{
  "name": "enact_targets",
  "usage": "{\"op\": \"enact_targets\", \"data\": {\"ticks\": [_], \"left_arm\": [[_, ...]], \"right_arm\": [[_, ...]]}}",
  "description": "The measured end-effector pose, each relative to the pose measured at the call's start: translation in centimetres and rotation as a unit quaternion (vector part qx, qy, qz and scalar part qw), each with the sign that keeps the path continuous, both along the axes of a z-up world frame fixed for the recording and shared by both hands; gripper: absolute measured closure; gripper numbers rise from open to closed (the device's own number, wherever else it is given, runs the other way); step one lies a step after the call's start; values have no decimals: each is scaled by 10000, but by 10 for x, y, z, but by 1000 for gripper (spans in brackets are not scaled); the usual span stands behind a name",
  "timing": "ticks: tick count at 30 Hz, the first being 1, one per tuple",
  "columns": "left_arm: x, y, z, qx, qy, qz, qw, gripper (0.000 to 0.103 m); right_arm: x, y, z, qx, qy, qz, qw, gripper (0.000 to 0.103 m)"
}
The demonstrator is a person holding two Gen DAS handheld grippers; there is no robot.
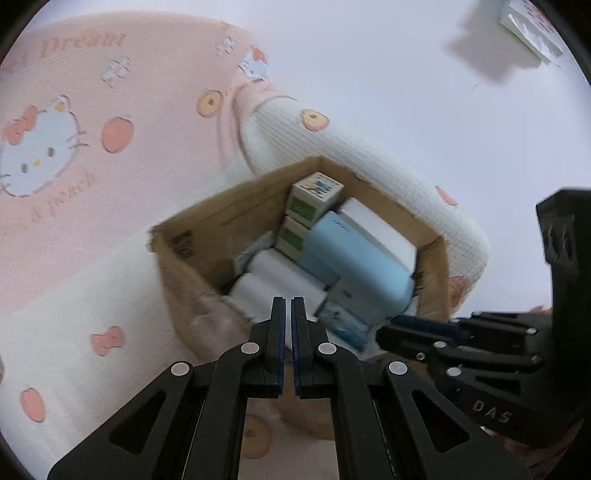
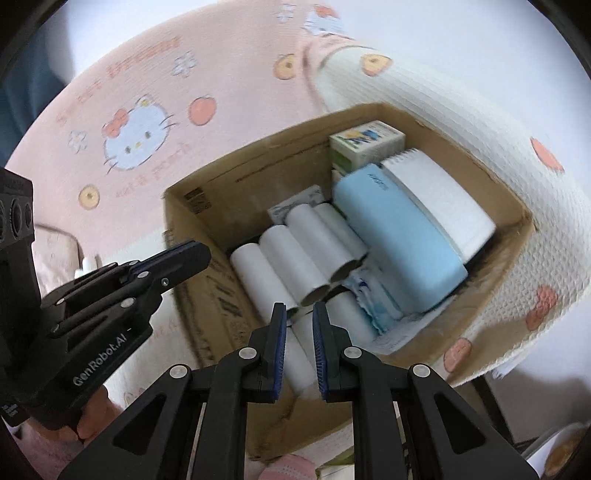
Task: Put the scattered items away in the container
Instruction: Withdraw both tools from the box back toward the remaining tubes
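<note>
In the left wrist view, the cardboard box (image 1: 177, 240) is seen well filled with rolls and packets, the left gripper (image 1: 288, 314) clenched on nothing above it; a white packet (image 1: 532, 29) lies well apart. In the right wrist view, the right gripper (image 2: 298, 317) is likewise closed and empty, so the tidying is judged nearly done.

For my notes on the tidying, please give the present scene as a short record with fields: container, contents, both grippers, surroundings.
container: open cardboard box, on a pink and white blanket
contents: white rolls, light blue case, white case beside it, small green and white boxes at the far side
left gripper: shut, holds nothing
right gripper: small gap between pads, holds nothing
position: both above the box's near edge
</note>
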State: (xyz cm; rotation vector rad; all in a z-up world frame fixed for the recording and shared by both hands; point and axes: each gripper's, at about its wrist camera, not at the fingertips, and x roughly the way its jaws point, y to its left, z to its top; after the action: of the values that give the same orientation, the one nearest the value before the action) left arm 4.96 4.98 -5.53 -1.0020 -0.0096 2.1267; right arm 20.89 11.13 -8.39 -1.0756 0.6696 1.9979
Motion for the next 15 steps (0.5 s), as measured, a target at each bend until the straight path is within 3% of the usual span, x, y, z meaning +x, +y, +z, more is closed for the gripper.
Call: {"op": "enact_targets", "data": {"ticks": [15], "left_arm": [[23, -55, 18, 365, 649, 78, 9972, 103]], "right_arm": [[-71, -48, 9, 636, -537, 1063, 9908, 92]]}}
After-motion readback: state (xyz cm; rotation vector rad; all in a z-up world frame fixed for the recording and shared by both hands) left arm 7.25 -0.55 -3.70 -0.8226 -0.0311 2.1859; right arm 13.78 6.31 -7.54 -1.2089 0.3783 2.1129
